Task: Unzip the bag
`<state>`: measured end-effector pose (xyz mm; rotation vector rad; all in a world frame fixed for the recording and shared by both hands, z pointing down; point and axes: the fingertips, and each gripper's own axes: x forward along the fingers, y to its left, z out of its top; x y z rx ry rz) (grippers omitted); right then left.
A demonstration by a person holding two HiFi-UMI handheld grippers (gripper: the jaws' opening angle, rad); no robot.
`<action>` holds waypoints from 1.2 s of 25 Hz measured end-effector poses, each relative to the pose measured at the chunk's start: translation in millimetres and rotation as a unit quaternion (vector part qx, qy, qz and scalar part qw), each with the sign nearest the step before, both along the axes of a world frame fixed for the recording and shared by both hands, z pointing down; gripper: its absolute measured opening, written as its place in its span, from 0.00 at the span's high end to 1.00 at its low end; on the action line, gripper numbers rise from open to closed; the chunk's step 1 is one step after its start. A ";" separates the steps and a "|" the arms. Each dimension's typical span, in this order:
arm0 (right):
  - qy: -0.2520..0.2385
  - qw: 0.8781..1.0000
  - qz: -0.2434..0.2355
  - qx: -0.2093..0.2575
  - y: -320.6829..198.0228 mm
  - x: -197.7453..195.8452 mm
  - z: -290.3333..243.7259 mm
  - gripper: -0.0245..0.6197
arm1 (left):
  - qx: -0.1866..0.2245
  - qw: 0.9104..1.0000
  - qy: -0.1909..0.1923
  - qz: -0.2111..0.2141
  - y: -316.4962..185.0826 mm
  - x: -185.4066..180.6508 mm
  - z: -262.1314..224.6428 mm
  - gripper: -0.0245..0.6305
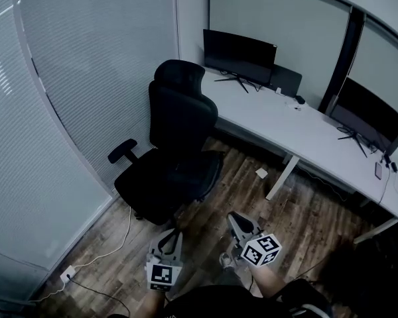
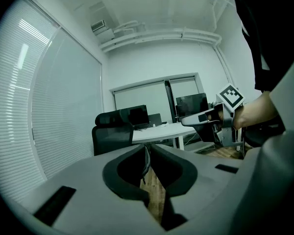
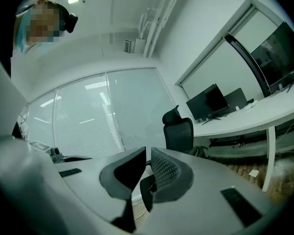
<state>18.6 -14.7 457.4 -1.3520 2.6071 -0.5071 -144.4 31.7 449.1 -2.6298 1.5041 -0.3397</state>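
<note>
- left gripper (image 1: 173, 236): held low over the wooden floor (image 1: 298, 224), at the bottom of the head view; its jaws are pointed toward the chair; in the left gripper view the jaws are seen drawn together to a thin slit, with nothing between them
- right gripper (image 1: 235, 220): held just beside the left gripper, on its right; its marker cube (image 1: 261, 249) is turned upward; a bare forearm (image 1: 273, 280) is seen behind it; in the right gripper view the jaws are seen clenched almost tip to tip, with nothing gripped
- bag: it cannot be made out in any view, so its place cannot be told
- chair (image 1: 179, 144): black, with a high back and armrests; stood on the floor between the blinds and the desk, ahead of both grippers
- desk (image 1: 305, 134): white and long, set along the far wall and curved toward the right
- near monitor (image 1: 239, 55): dark; stood on the desk behind the chair
- far monitor (image 1: 365, 114): dark; stood on the desk further right
- blinds (image 1: 86, 78): pale; the left wall is covered by them
- cable (image 1: 113, 250): white; laid across the floor from under the chair to a socket (image 1: 67, 273) by the left wall
- scrap of paper (image 1: 261, 173): left on the floor under the desk
</note>
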 end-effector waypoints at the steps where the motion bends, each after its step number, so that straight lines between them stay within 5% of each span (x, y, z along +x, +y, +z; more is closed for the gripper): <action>1: -0.001 1.000 -0.001 0.002 6.0 -3.3 -1.2 0.87 | -0.001 1.000 0.002 0.000 6.3 -2.3 0.3 0.89; 30: 0.038 0.998 -0.052 -0.016 98.4 -73.8 9.8 0.89 | -0.020 0.998 0.051 -0.035 97.1 -62.3 8.2 0.93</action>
